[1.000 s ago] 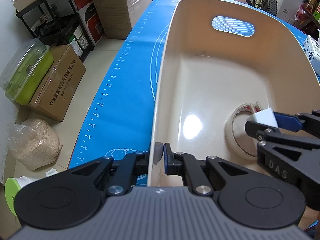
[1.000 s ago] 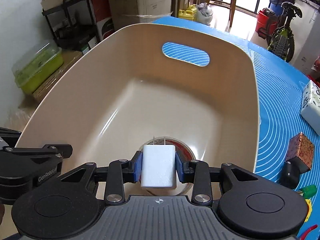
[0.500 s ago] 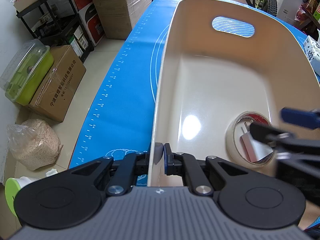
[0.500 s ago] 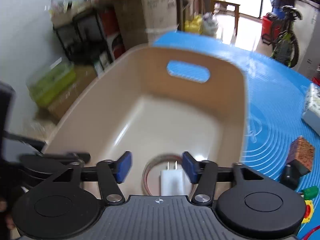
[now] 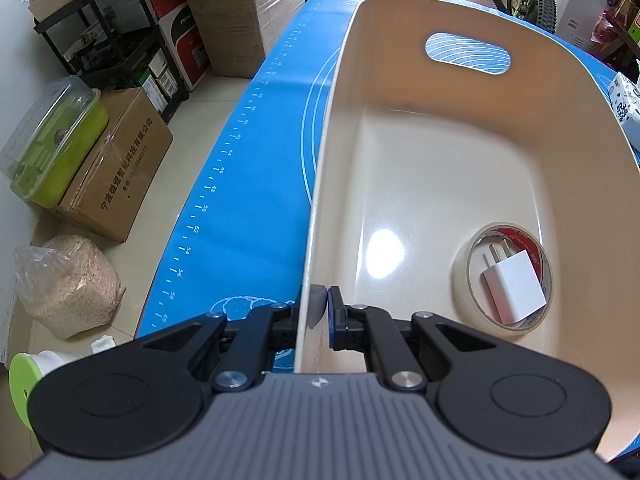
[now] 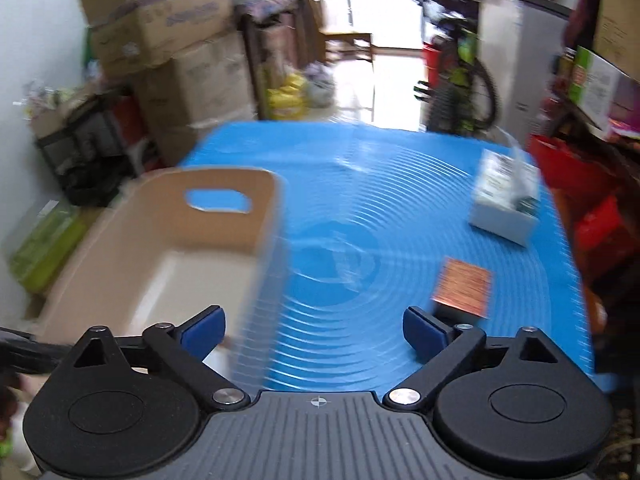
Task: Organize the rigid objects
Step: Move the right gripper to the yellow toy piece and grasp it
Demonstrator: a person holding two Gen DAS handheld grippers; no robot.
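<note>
Black-armed, the left gripper (image 5: 318, 307) pinches the near wall of the cream tub (image 5: 460, 184), one pad outside and one inside. Just beyond, on the tub floor, a white charger (image 5: 514, 286) lies inside a tape roll (image 5: 464, 280). The right gripper (image 6: 314, 326) hangs over the blue mat (image 6: 360, 216), its jaws opening wide with nothing between them. Farther off on the mat sit a brown block (image 6: 464, 284) and a white box (image 6: 506, 200).

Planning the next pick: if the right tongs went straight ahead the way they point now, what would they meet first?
Probably bare blue mat. The right tongs, opening with nothing between them, aim between the bin and the brown block; blur leaves depth uncertain.
</note>
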